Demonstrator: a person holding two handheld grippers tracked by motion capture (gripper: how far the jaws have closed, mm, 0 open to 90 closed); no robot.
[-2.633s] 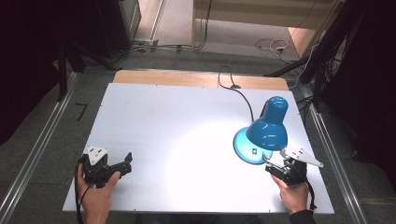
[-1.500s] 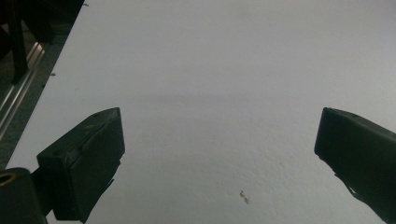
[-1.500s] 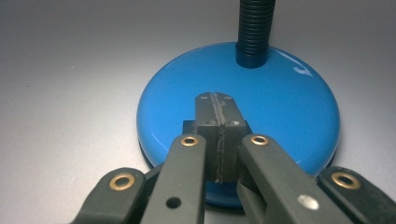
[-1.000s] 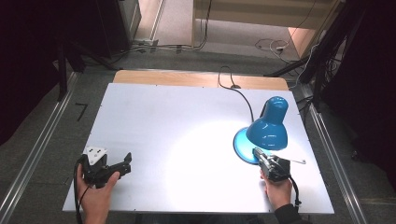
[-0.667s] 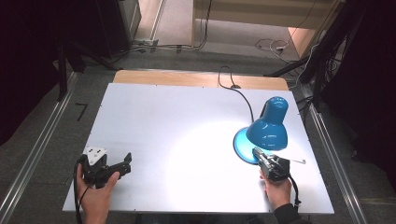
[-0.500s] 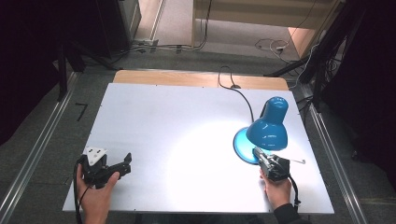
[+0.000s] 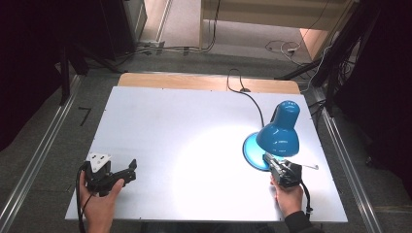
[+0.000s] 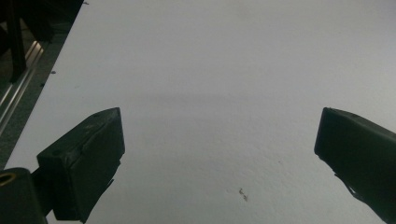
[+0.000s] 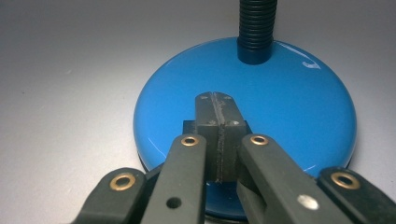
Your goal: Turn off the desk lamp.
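A blue desk lamp stands lit at the right of the white table (image 7: 194, 121), its shade (image 7: 279, 133) bent over its round base (image 7: 249, 147). In the right gripper view, the glossy base (image 9: 289, 93) carries a black ribbed neck (image 9: 256, 28). My right gripper (image 9: 215, 105) is shut, jaws pressed together with nothing between them. Its tips rest over a small dark block (image 9: 187, 126) on the near part of the base. In the high view the right gripper (image 7: 268, 159) meets the base's front edge. My left gripper (image 7: 129, 171) lies open at the front left, over bare table (image 8: 219, 140).
The lamp's black cord (image 7: 248, 98) runs from the base to the table's far edge. A bright pool of light falls on the middle of the table. Metal rails (image 7: 39, 160) run along both sides, with dark floor beyond.
My right gripper has moved left from beside the base to its front edge and turned. Over the last second it has hardly shifted. The left gripper has stayed put.
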